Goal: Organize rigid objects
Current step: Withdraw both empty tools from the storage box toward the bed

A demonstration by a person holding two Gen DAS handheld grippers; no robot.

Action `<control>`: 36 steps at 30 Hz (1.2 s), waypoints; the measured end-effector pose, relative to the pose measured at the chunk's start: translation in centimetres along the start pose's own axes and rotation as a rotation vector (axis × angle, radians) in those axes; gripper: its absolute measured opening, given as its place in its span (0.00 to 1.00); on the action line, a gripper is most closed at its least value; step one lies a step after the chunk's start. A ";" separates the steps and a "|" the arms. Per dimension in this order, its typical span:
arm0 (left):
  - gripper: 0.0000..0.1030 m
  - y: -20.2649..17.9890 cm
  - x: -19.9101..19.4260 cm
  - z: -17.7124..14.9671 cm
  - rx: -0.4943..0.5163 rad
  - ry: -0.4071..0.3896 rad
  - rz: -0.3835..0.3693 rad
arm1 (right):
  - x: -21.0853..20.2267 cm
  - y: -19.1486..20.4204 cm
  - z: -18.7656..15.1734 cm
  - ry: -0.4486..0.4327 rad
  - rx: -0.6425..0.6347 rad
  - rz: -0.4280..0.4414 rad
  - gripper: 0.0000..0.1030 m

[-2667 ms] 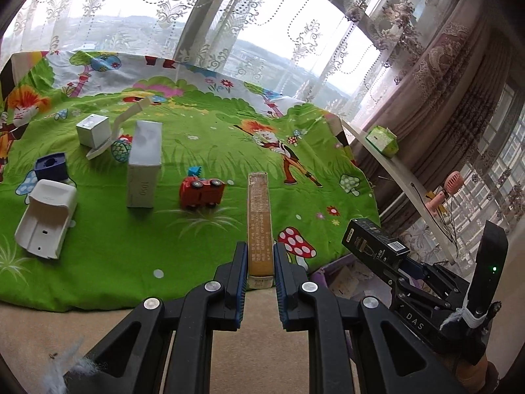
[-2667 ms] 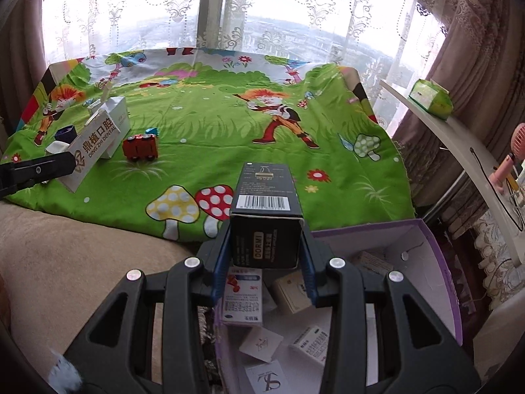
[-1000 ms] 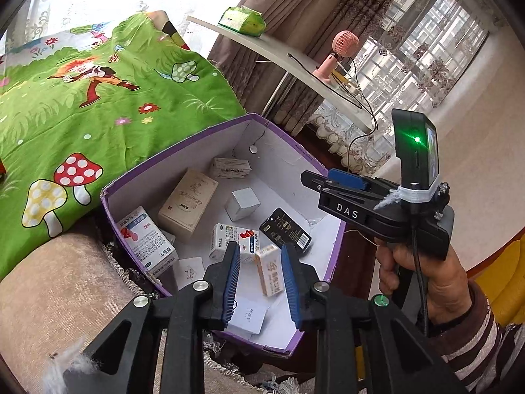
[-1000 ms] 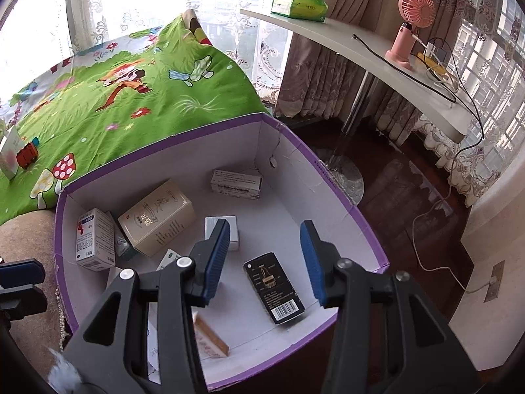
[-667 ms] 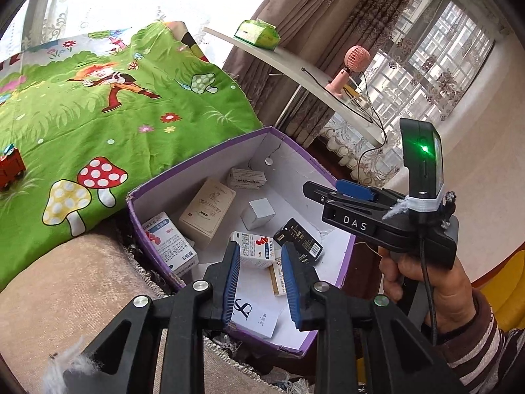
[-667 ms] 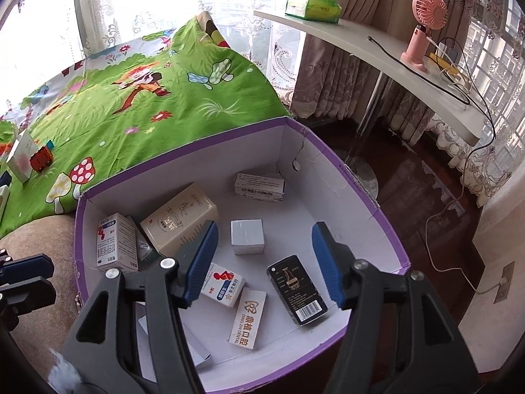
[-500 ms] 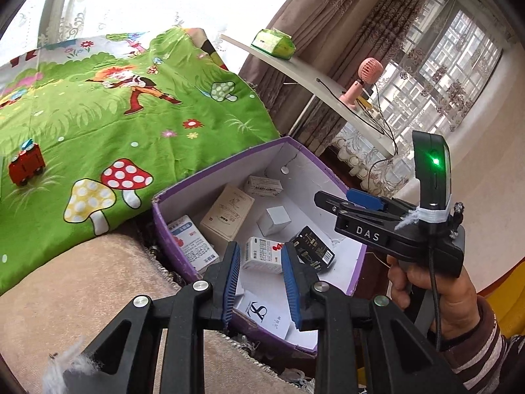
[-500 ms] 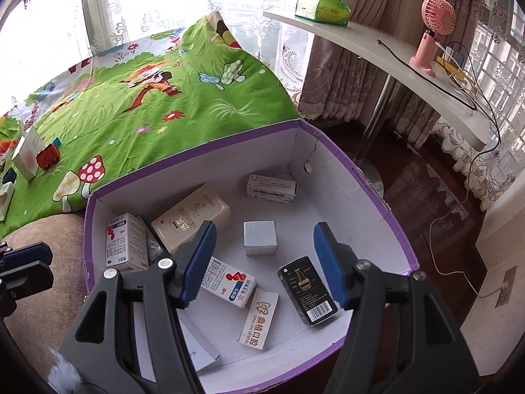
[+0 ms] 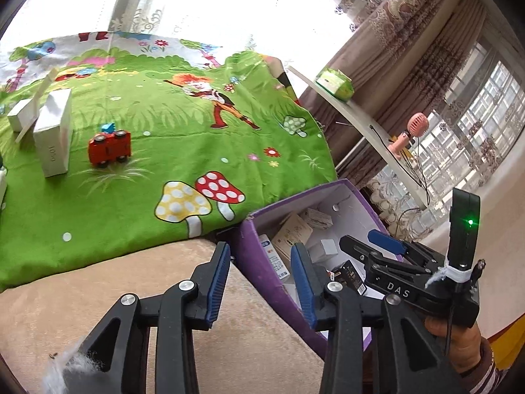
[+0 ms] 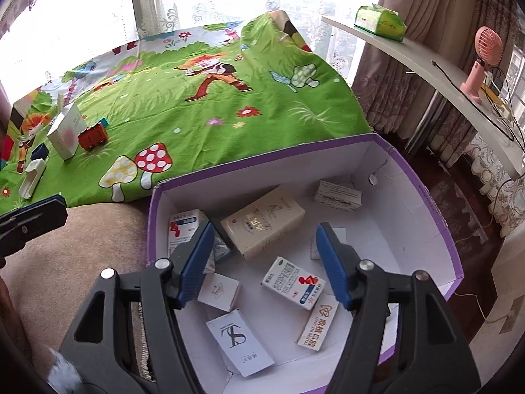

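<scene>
A purple box [image 10: 430, 207] with white inside holds several small cartons, among them a cream carton [image 10: 262, 221] and a red-and-blue one [image 10: 293, 282]. My right gripper [image 10: 262, 261] is open and empty above the box. My left gripper [image 9: 259, 274] is open and empty over the beige cushion at the box's left rim [image 9: 252, 262]. On the green cartoon cloth [image 9: 164, 151] lie a red toy truck [image 9: 110, 147], a tall white box [image 9: 54, 131] and another white box [image 9: 19, 115]. The right gripper also shows in the left wrist view [image 9: 387, 249].
A white shelf [image 10: 426, 65] at the right carries a green tissue pack [image 10: 380, 23] and a pink fan [image 10: 482, 62] with cables. A white holder [image 10: 31, 177] and a dark blue item [image 10: 39, 151] lie at the cloth's left. Curtains and windows stand behind.
Both grippers have let go of their cartons into the purple box and opened. The left gripper has swung back left toward the cloth and opened wider; the right has pulled back a little.
</scene>
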State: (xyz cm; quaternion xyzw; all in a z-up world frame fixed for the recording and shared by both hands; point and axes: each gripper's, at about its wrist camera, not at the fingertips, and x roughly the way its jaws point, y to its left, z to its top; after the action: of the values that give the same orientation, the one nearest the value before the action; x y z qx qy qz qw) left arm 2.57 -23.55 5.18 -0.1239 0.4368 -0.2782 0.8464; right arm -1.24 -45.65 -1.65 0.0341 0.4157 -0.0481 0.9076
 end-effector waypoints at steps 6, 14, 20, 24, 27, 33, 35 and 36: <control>0.43 3.6 -1.9 0.0 -0.092 -0.051 0.047 | 0.2 2.1 -0.1 0.013 -0.034 0.041 0.66; 0.47 9.4 -5.2 -0.9 -0.238 -0.124 0.116 | 0.1 5.1 -0.2 0.015 -0.081 0.102 0.68; 0.51 13.0 -7.5 -1.8 -0.336 -0.167 0.161 | 0.0 7.7 -0.5 0.019 -0.132 0.145 0.69; 0.55 14.7 -8.9 -2.4 -0.379 -0.198 0.210 | 0.2 9.2 -0.7 0.028 -0.154 0.175 0.70; 0.62 15.7 -10.1 -2.7 -0.396 -0.225 0.251 | 0.3 10.2 -0.8 0.033 -0.169 0.190 0.70; 0.73 17.7 -11.7 -3.0 -0.407 -0.244 0.336 | 0.6 11.5 -1.0 0.043 -0.212 0.202 0.71; 0.77 18.1 -11.9 -2.8 -0.395 -0.238 0.379 | 0.7 11.7 -0.9 0.043 -0.217 0.200 0.71; 0.78 18.2 -12.0 -2.5 -0.385 -0.230 0.402 | 0.7 11.7 -0.8 0.043 -0.220 0.198 0.71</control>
State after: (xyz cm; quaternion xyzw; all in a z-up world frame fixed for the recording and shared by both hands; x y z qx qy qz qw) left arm 1.58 -1.69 3.46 -0.2237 0.3986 -0.0012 0.8894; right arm -0.02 -33.99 -2.46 -0.0235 0.4324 0.0882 0.8970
